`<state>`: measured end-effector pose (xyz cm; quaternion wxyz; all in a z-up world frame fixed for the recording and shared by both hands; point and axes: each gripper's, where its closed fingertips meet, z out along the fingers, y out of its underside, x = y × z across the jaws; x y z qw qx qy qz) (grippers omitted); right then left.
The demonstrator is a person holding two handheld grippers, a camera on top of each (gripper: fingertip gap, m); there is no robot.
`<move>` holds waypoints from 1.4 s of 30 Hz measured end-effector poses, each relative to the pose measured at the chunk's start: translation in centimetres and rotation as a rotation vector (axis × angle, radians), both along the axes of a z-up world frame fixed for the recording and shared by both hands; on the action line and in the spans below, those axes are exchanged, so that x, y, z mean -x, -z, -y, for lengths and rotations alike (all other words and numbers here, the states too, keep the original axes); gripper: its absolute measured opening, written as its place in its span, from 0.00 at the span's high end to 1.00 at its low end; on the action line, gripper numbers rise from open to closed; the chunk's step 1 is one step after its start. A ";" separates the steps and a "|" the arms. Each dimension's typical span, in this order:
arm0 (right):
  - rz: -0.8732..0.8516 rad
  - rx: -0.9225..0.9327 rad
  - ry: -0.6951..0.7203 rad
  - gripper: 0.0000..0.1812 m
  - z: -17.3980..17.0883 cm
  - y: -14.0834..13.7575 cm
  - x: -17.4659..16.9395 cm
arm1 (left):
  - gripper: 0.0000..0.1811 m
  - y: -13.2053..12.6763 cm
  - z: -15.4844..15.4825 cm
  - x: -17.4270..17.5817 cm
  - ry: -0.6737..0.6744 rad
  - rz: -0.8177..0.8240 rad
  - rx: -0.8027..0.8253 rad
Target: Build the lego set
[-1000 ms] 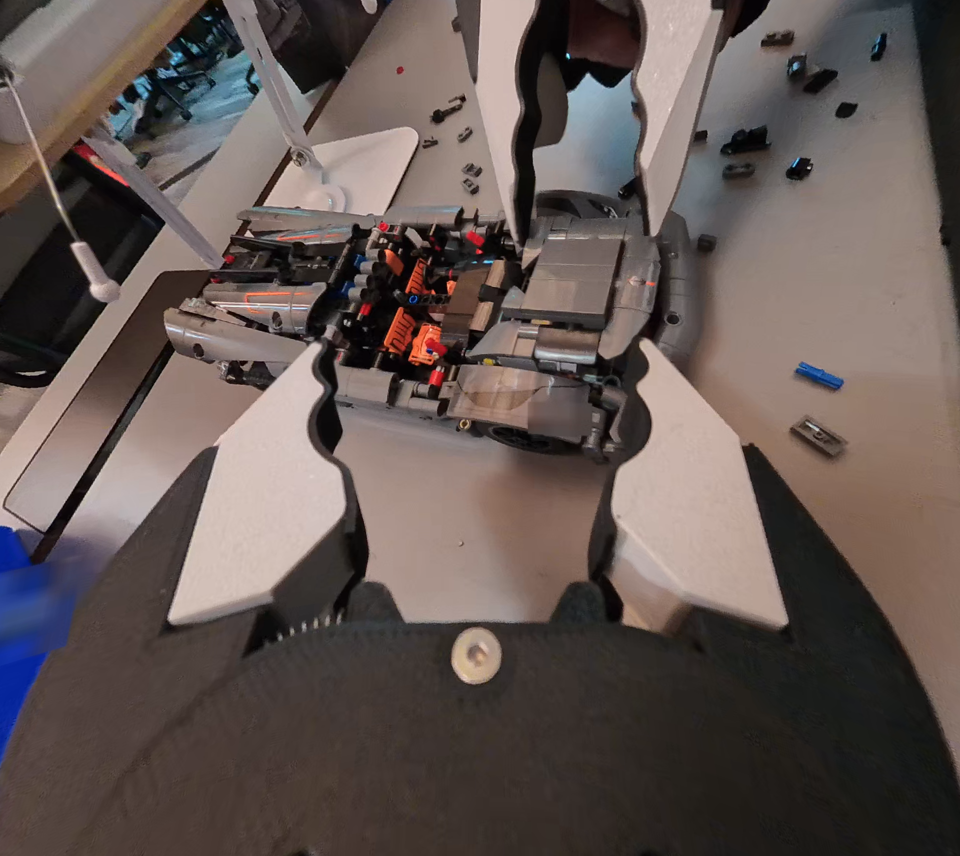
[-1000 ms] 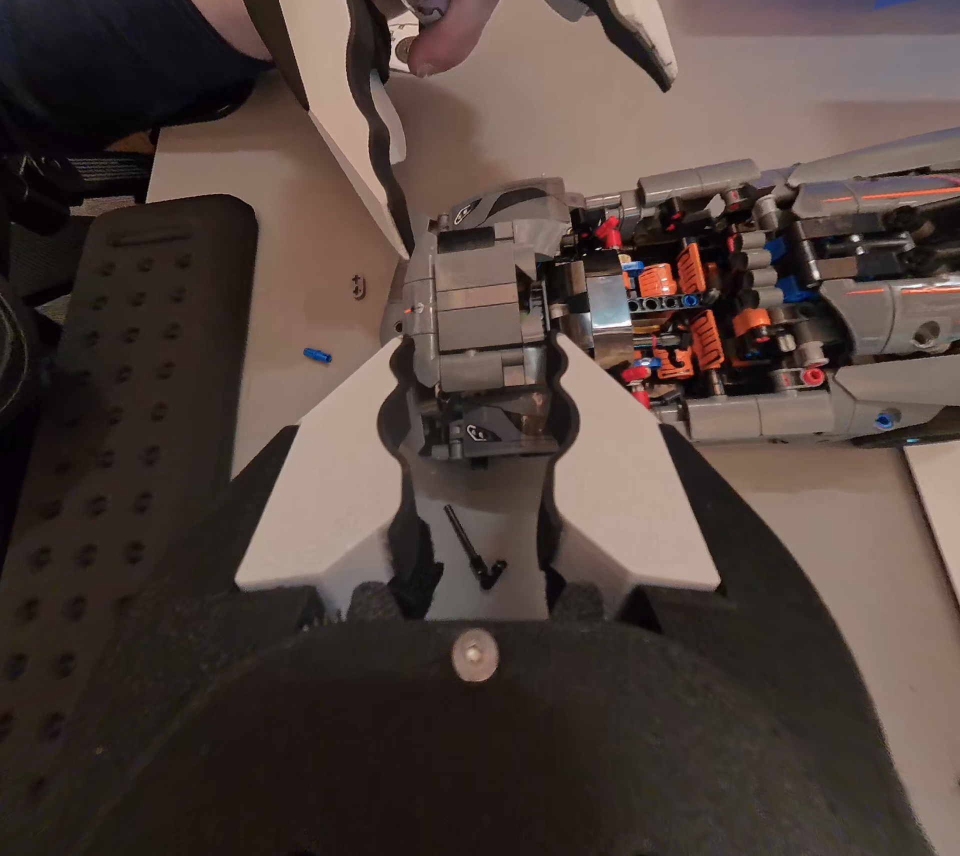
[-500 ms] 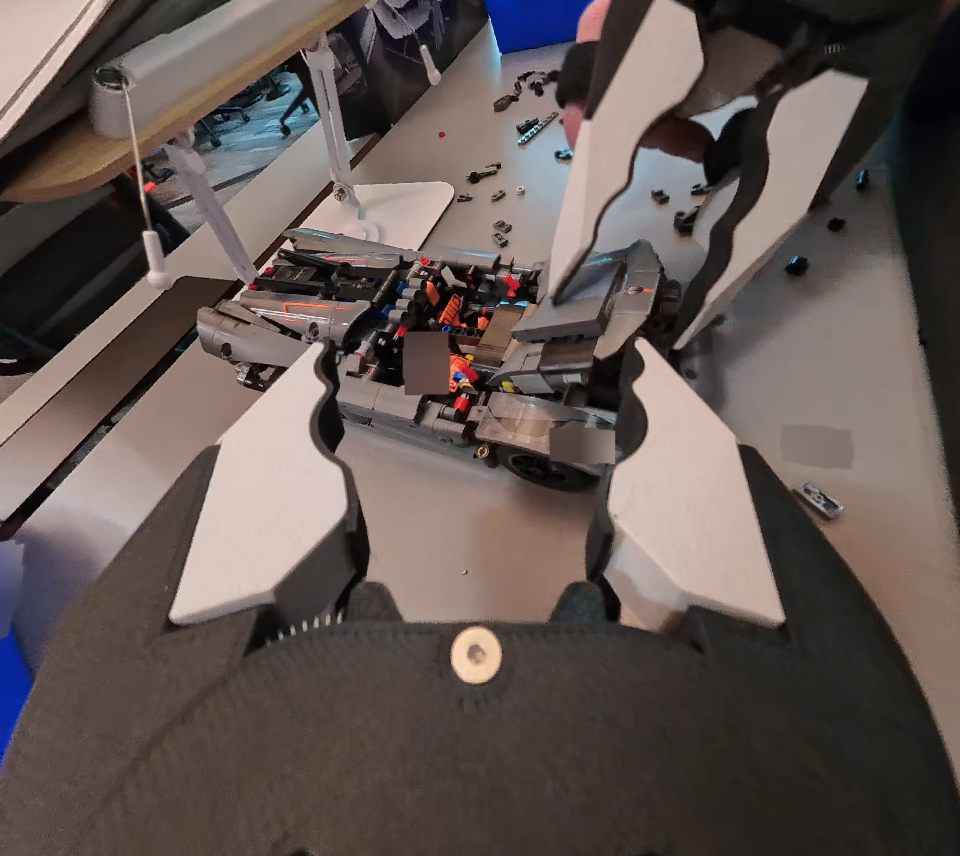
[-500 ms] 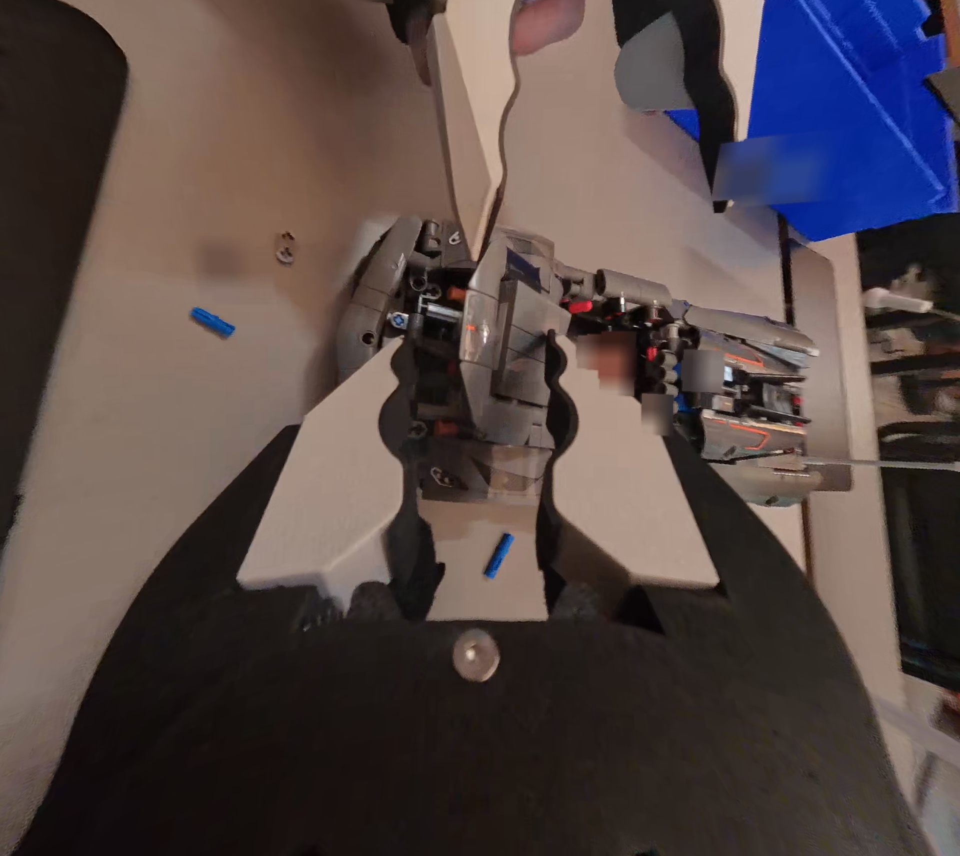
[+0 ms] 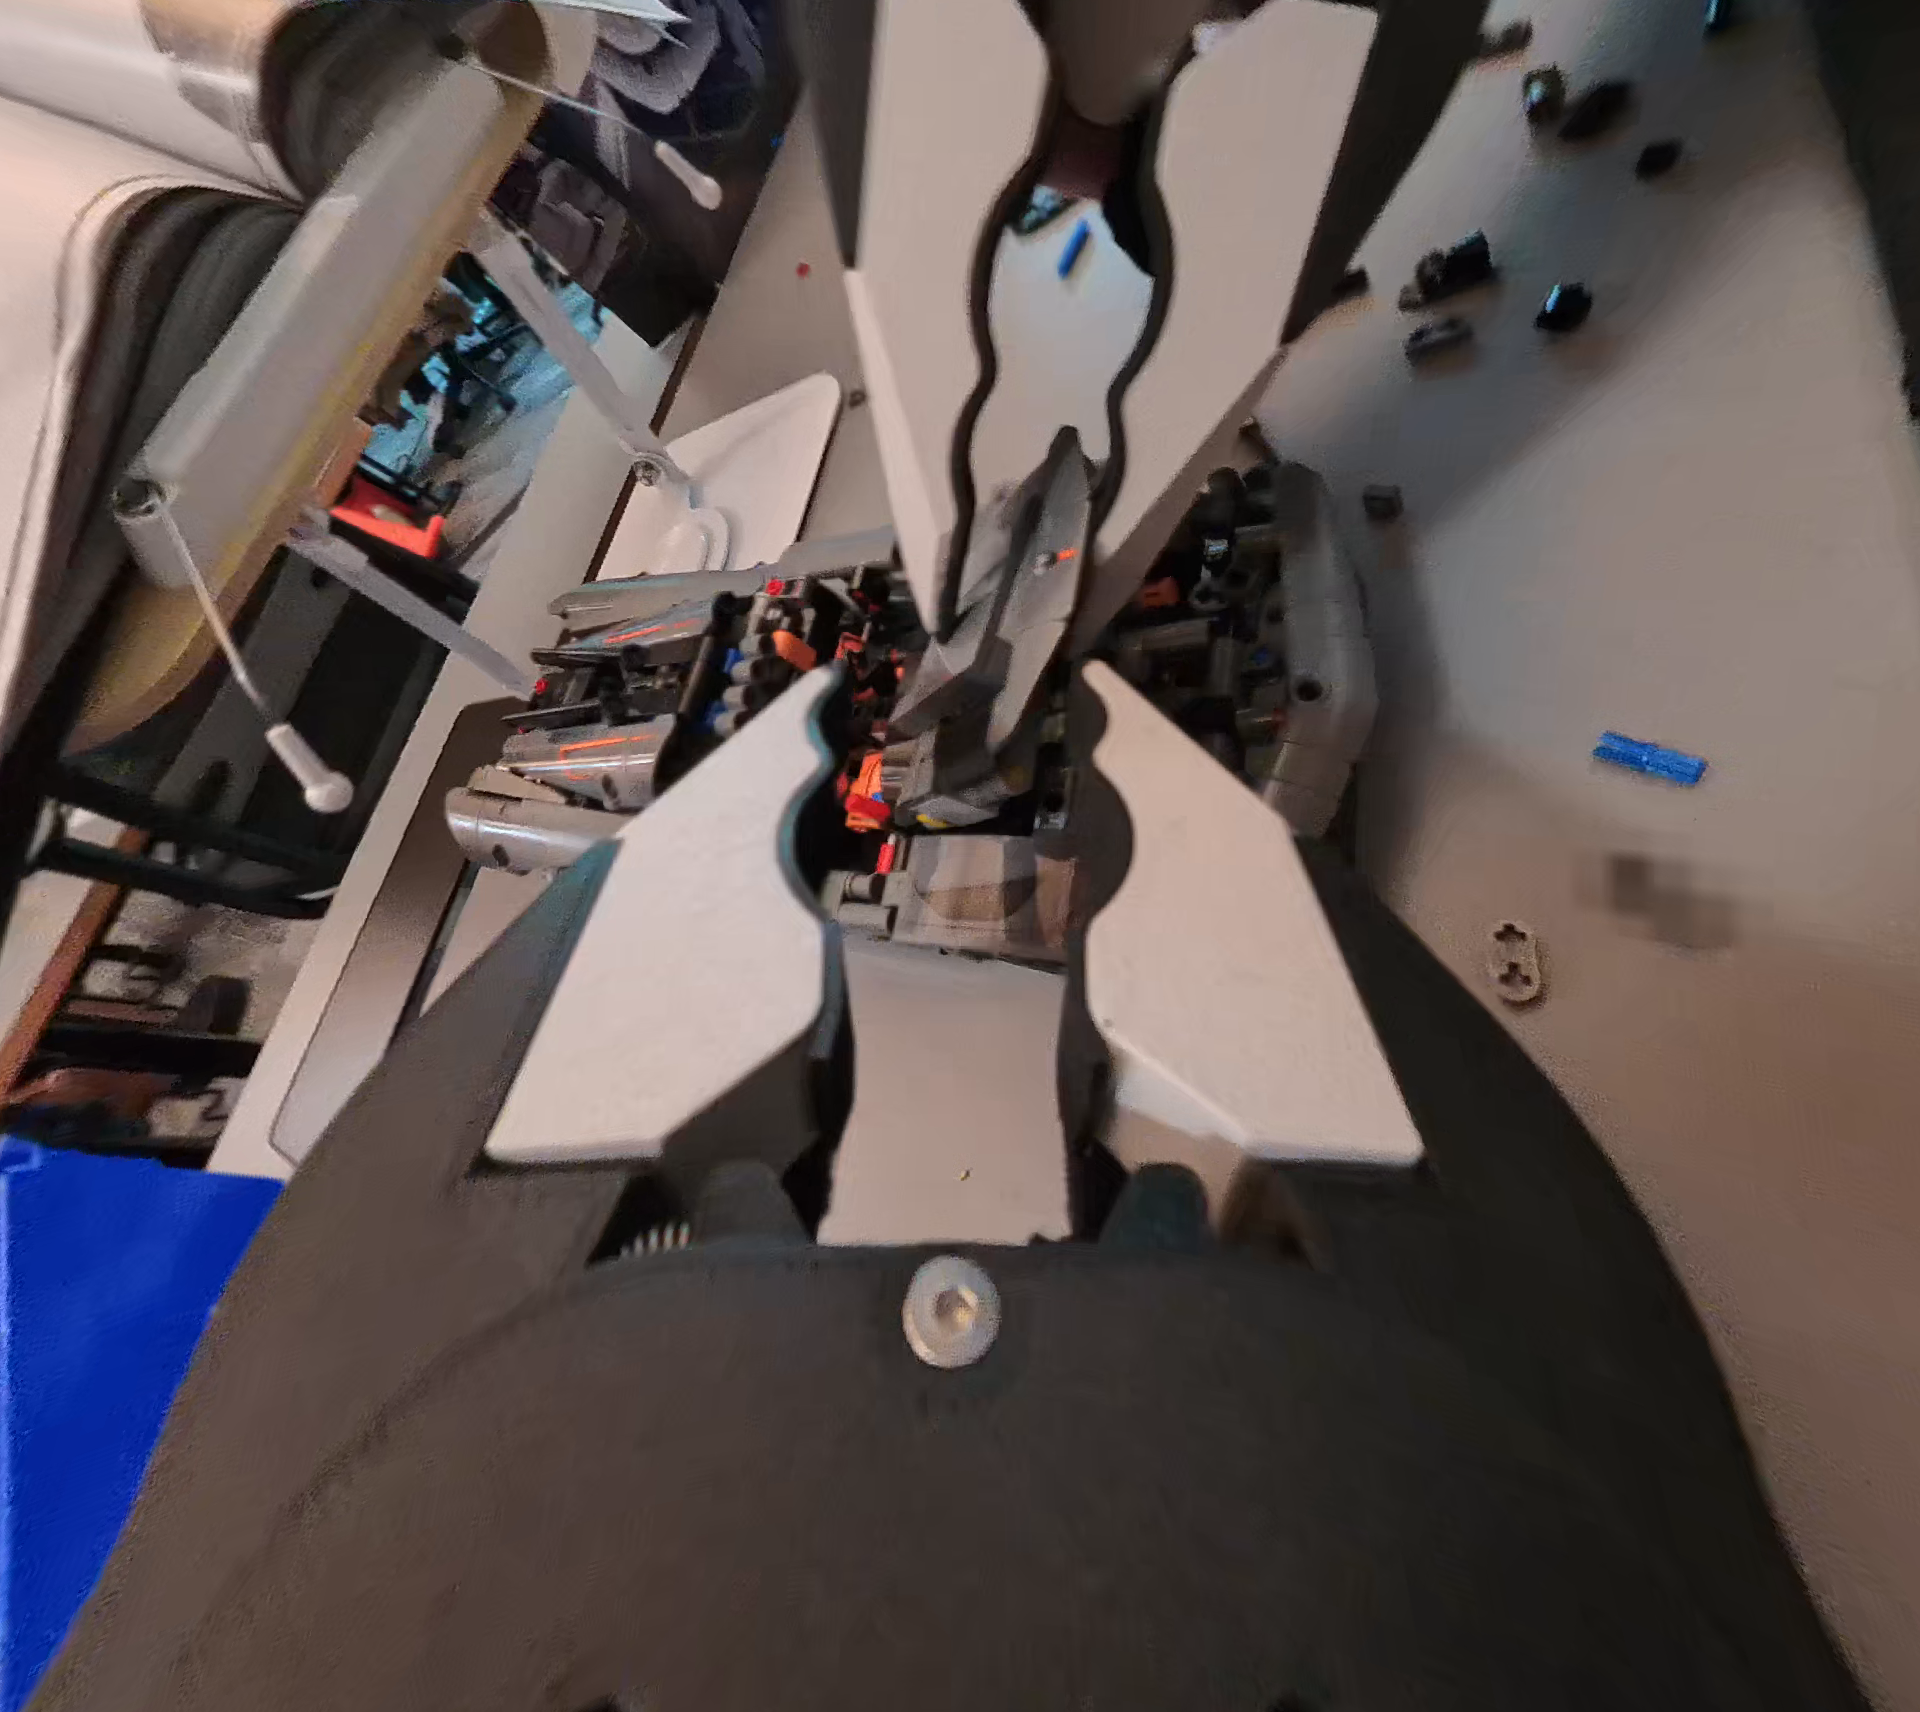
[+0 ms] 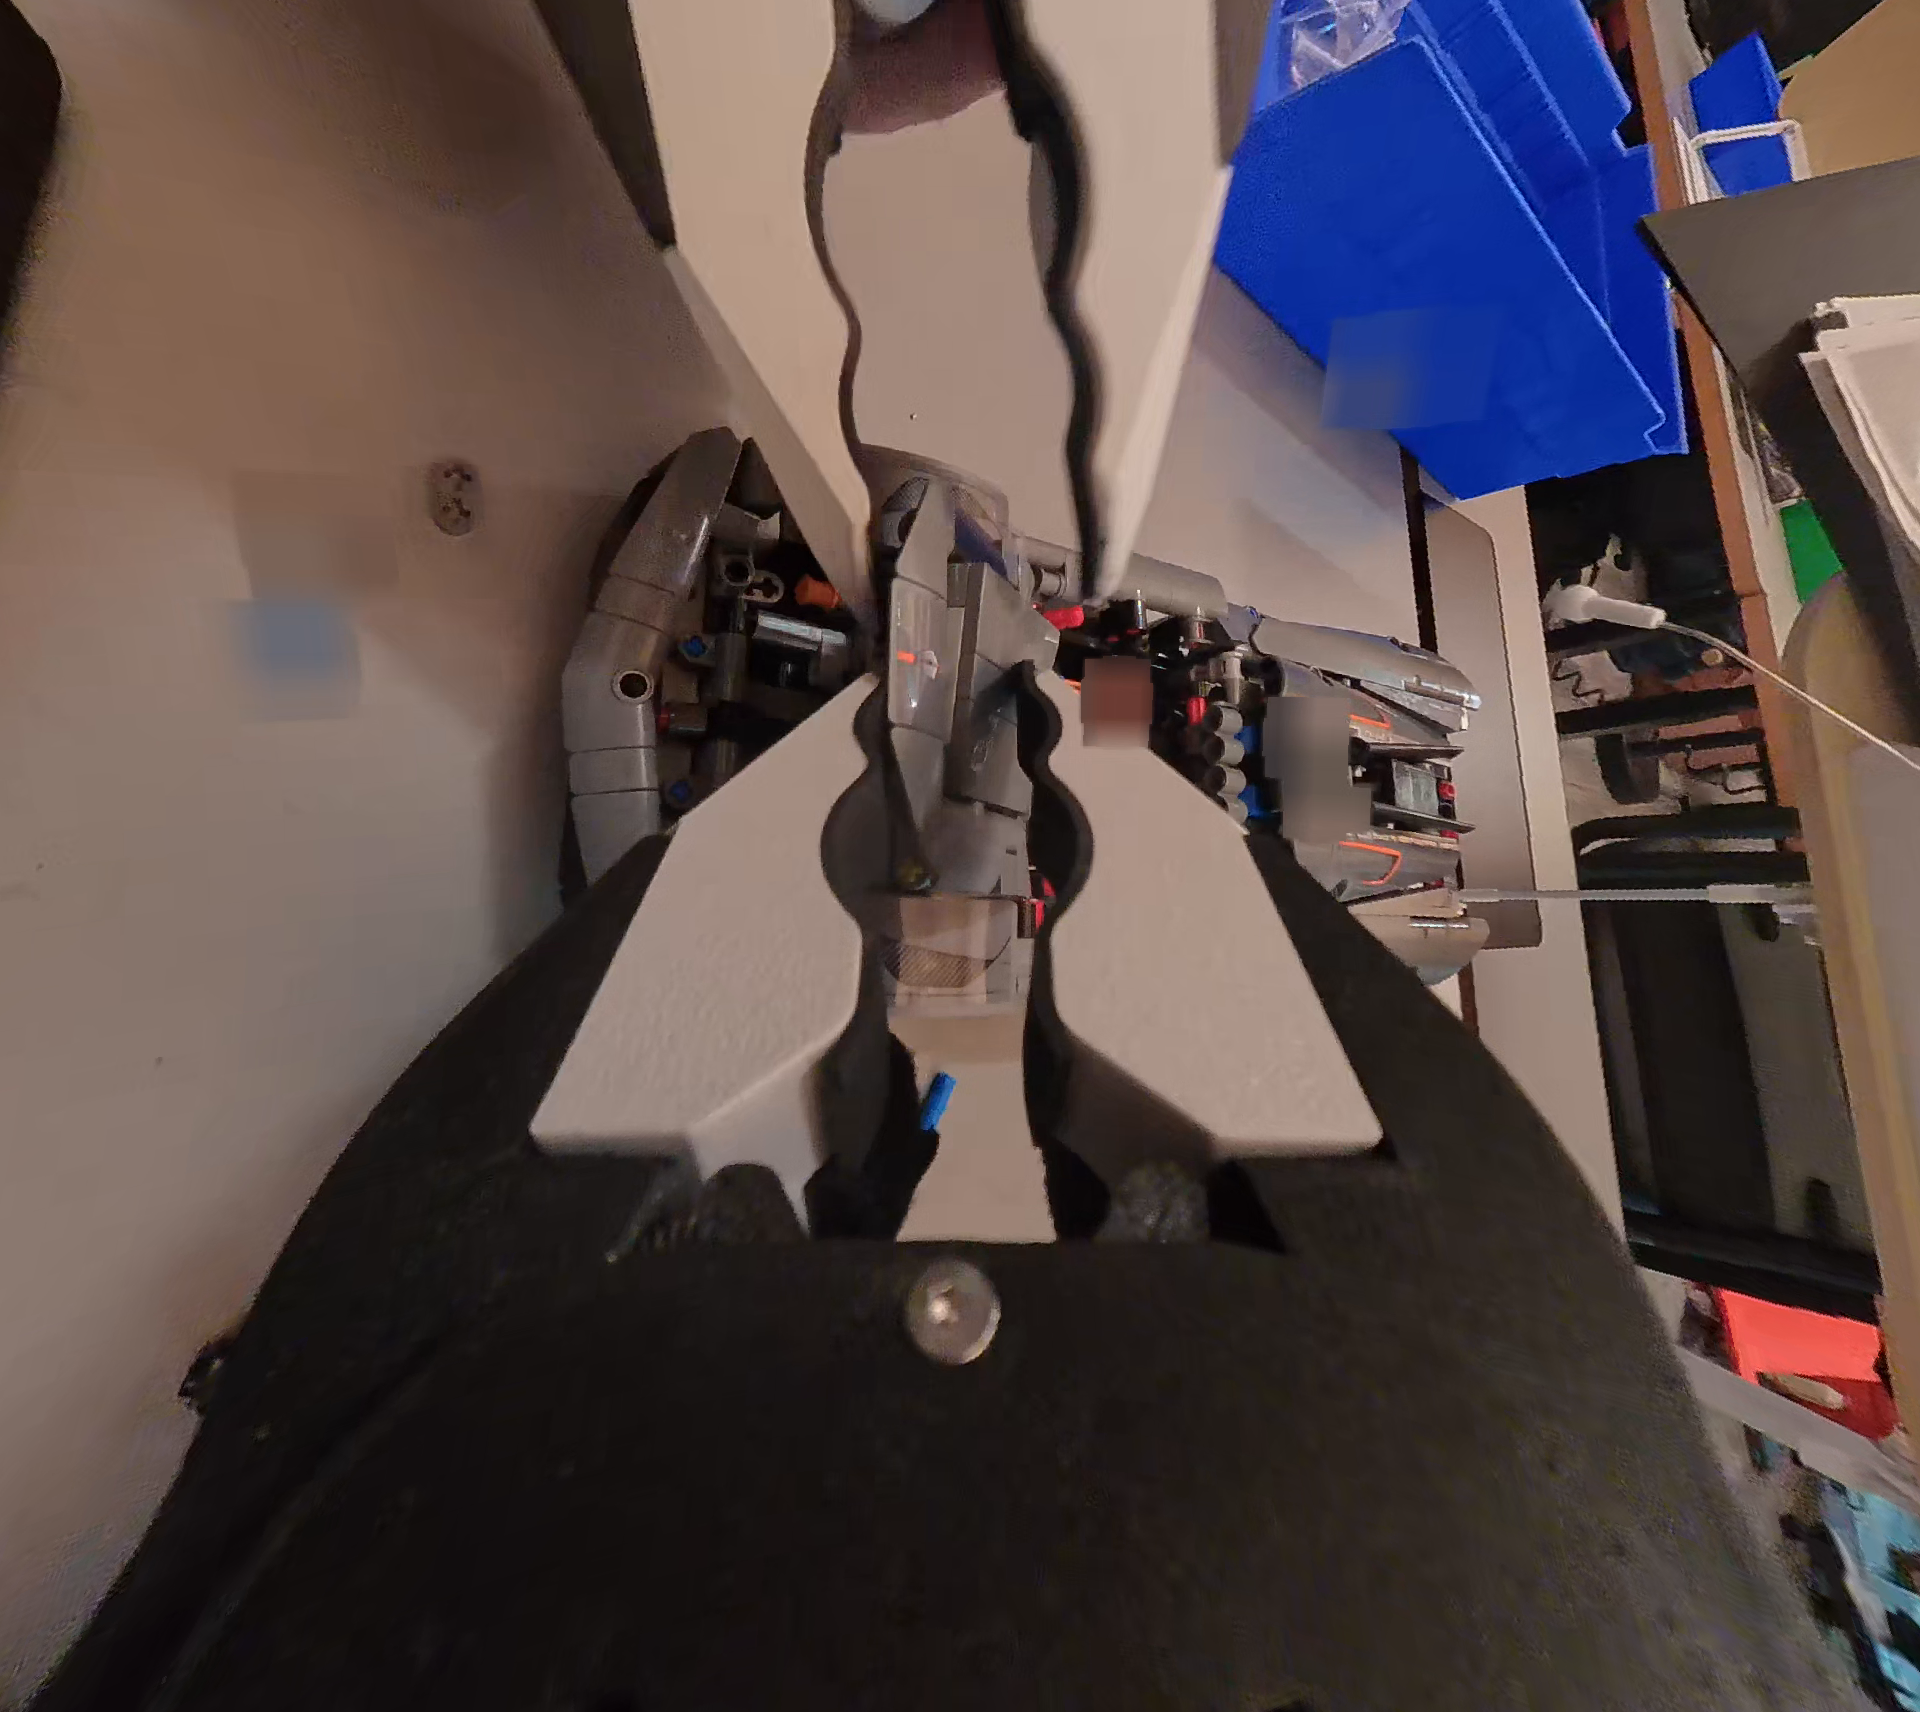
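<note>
A grey lego car [image 5: 1320,623] with orange and black inner parts lies on the white table [image 5: 1558,519]. My right gripper [image 6: 951,680] is shut on a grey hood panel [image 6: 920,654] of the car and holds it tilted up on edge. In the left wrist view it [image 5: 1008,613] comes down from the top with the panel [image 5: 1029,550] between its fingers. My left gripper [image 5: 961,675] has its fingers narrowed onto the car's middle from the near side. In the right wrist view it [image 6: 977,576] pinches the car [image 6: 613,706] from the far side.
A blue pin [image 5: 1649,758], a small grey plate [image 5: 1515,963] and several black pieces [image 5: 1455,270] lie to the right of the car. A white stand base [image 5: 748,457] is behind it. Blue bins [image 6: 1434,208] stand beside the table. Another blue pin [image 6: 935,1099] lies under my right gripper. Left and right tips are no more than a few centimetres apart.
My right gripper has raised the hood panel from flat to on edge. My left gripper has moved in and closed from wide open onto the car.
</note>
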<state>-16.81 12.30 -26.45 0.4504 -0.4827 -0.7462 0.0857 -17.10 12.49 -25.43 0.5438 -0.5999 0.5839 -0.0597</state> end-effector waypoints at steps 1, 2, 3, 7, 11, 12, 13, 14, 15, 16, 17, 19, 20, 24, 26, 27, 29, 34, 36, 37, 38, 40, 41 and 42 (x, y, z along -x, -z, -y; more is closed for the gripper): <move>-0.003 0.008 -0.001 0.89 0.0 0.0 0.0 | 0.84 0.4 0.1 -0.3 0.002 -0.031 -0.009; -0.006 0.015 -0.003 0.90 0.0 0.0 0.0 | 0.88 0.6 0.2 -0.6 0.007 -0.058 -0.025; -0.009 0.025 -0.004 0.89 0.0 0.0 0.0 | 0.90 0.6 0.2 -0.8 0.005 -0.071 -0.047; -0.022 0.054 -0.008 0.90 0.1 -0.1 0.0 | 0.92 0.5 0.2 -0.8 -0.003 -0.098 -0.080; -0.027 0.063 -0.006 0.92 0.1 -0.3 0.0 | 0.94 0.4 0.1 -0.7 -0.023 -0.132 -0.099; -0.028 0.069 -0.004 0.92 0.1 -0.3 0.0 | 0.94 0.4 0.1 -0.7 -0.025 -0.132 -0.102; -0.029 0.076 -0.002 0.92 0.1 -0.3 0.0 | 0.94 0.4 0.1 -0.7 -0.028 -0.132 -0.098; -0.031 0.078 -0.003 0.92 0.2 -0.3 0.0 | 0.94 0.4 0.1 -0.7 -0.030 -0.133 -0.088; -0.034 0.080 -0.005 0.92 0.2 -0.4 0.0 | 0.94 0.3 0.2 -0.7 -0.029 -0.129 -0.084; -0.037 0.089 -0.004 0.92 0.2 -0.4 0.0 | 0.94 0.3 0.2 -0.7 -0.027 -0.127 -0.086; -0.041 0.100 -0.003 0.91 0.2 -0.4 0.0 | 0.94 0.3 0.2 -0.7 -0.024 -0.125 -0.082; -0.030 0.102 -0.007 0.90 0.3 -0.2 -0.1 | 0.94 0.6 0.3 -0.8 -0.011 -0.113 -0.055; -0.024 0.093 -0.005 0.91 0.2 -0.1 -0.2 | 0.94 0.7 0.2 -0.8 -0.009 -0.106 -0.055; -0.024 0.092 -0.008 0.91 0.2 -0.1 -0.1 | 0.85 1.6 -0.2 -0.6 -0.023 -0.139 -0.051; -0.025 0.098 -0.009 0.91 0.3 -0.1 -0.2 | 0.88 1.7 -0.4 -0.6 -0.031 -0.147 -0.064; -0.029 0.099 -0.010 0.92 0.3 -0.1 -0.1 | 0.91 1.5 -0.4 -0.5 -0.033 -0.140 -0.064; -0.031 0.096 -0.010 0.93 0.3 -0.2 -0.1 | 0.91 1.5 -0.4 -0.5 -0.033 -0.148 -0.075; -0.040 0.126 -0.012 0.92 0.3 -0.2 -0.1 | 0.92 1.4 -0.4 -0.5 -0.049 -0.174 -0.088; -0.043 0.131 -0.016 0.88 0.4 -0.2 -0.2 | 0.92 1.5 -0.4 -0.5 -0.045 -0.168 -0.079; -0.043 0.125 -0.018 0.86 0.3 -0.4 -0.4 | 0.92 1.5 -0.4 -0.5 -0.045 -0.166 -0.081; -0.041 0.120 -0.015 0.85 0.2 -0.6 -0.6 | 0.91 1.5 -0.4 -0.5 -0.044 -0.160 -0.080; -0.033 0.129 -0.020 0.87 0.1 -0.6 -1.1 | 0.91 1.5 -0.5 -0.5 -0.045 -0.154 -0.080; -0.031 0.134 -0.026 0.88 0.1 -0.5 -1.2 | 0.91 1.5 -0.6 -0.5 -0.045 -0.149 -0.079; -0.028 0.137 -0.033 0.90 0.2 -0.4 -1.2 | 0.91 1.5 -0.6 -0.5 -0.046 -0.145 -0.077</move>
